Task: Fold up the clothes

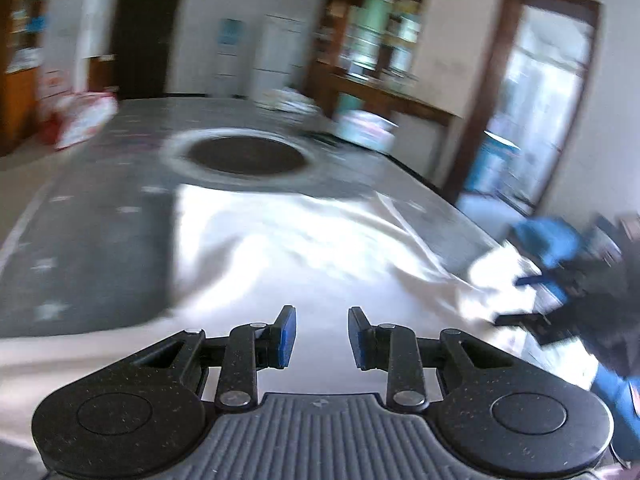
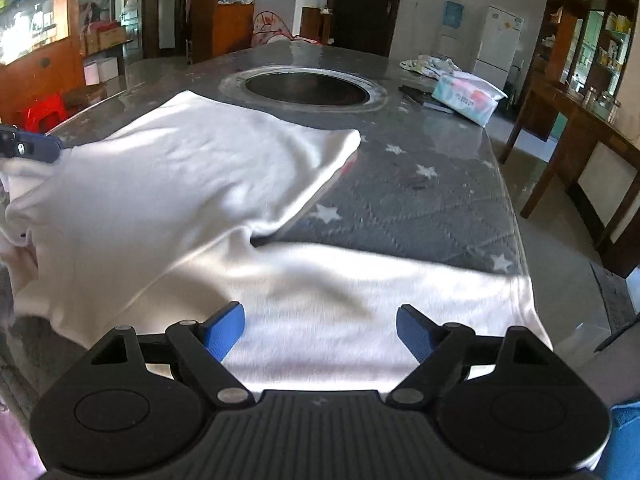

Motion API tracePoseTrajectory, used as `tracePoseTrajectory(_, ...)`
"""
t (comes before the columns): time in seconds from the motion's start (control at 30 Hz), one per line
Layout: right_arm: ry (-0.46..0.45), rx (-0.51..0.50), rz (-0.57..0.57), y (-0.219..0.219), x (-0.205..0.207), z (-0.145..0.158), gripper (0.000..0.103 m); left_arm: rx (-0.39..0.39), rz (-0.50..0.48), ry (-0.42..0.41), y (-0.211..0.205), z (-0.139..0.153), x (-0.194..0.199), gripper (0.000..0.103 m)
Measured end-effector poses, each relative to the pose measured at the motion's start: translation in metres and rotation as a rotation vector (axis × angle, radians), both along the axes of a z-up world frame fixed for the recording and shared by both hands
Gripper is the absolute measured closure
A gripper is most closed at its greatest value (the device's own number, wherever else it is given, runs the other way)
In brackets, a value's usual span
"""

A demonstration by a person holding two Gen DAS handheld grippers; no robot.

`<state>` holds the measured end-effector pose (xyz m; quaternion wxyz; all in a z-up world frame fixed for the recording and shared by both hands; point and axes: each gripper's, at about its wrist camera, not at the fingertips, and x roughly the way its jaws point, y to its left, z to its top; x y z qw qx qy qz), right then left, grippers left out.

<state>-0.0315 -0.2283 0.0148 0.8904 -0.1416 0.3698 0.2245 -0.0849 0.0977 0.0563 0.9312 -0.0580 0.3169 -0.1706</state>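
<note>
- Left wrist view is showing the left gripper [image 1: 322, 336] hovering over the white garment [image 1: 280, 248], jaws partly apart, nothing between the pads.
- Only this view is catching the other tool at its right edge, blurred, sitting against a bunched corner of the cloth; grip there unclear.
- Right wrist view is showing the right gripper [image 2: 320, 330] spread wide, gripping nothing, white garment [image 2: 200, 200] lying across the star-patterned table [image 2: 420, 200] with one flap folded over.
- Only the right view is resolving the tissue pack [image 2: 466, 100] near the table's far right edge.
- Round recess [image 2: 306, 87] in the tabletop is looking dark; contents not discernible.
</note>
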Motion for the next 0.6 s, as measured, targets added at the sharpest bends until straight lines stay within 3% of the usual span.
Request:
tracePoseTrajectory(0.13,0.02,0.023,-0.036,-0.012,-0.008,0.0,0.018,0.025,-0.139,0.027,-0.037,-0.015,-0.002,0.072)
tracePoseTrajectory(0.27,0.033,0.035,-0.075,-0.026,-0.012,0.002,0.018,0.081,-0.217,0.045,-0.059,-0.03,-0.005,0.069)
tracePoseTrajectory(0.33,0.029,0.042,-0.116,-0.036,-0.011,0.003,0.018,0.102,-0.24,0.023,-0.066,-0.031,-0.013,0.061)
tracePoseTrajectory(0.6,-0.008,0.071,-0.378,-0.084,0.018,0.004,0.029,0.115,-0.264,-0.018,-0.066,-0.018,-0.017,0.061)
